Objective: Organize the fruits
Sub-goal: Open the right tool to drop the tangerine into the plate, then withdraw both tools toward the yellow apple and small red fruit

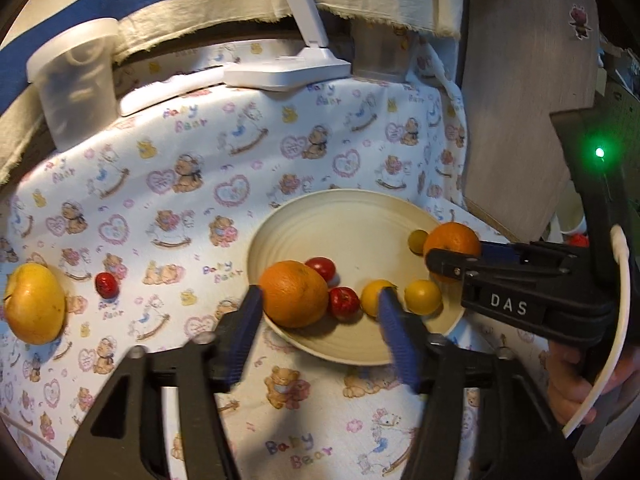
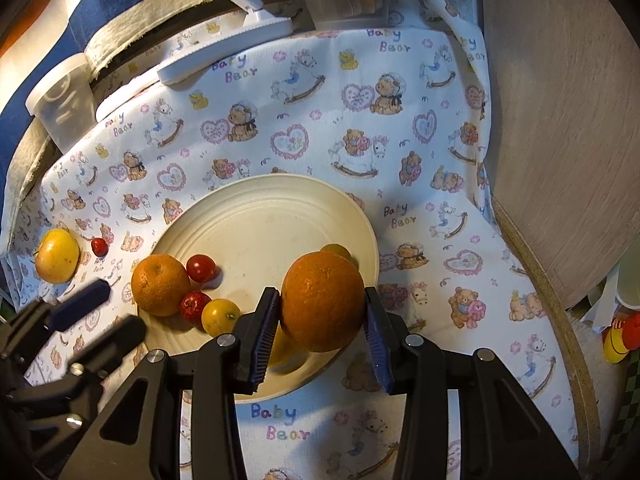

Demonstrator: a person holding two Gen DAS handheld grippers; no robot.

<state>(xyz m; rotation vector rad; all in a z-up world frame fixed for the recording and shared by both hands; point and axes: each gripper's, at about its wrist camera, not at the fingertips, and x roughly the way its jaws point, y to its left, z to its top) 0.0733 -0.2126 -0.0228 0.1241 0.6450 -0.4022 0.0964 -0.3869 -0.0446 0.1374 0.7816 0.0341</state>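
We hold one orange (image 2: 322, 300) tight between our right gripper (image 2: 322, 340) fingers, above the plate (image 2: 272, 216). Our left gripper (image 1: 320, 320) fingers are spread wide around another orange (image 1: 294, 294) lying on the plate's edge, not squeezing it. A yellow apple (image 1: 34, 302) sits on the bench.

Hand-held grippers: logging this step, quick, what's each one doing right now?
Left hand-held gripper: open, orange on the plate between its fingers, not gripped.
Right hand-held gripper: shut on the other orange.
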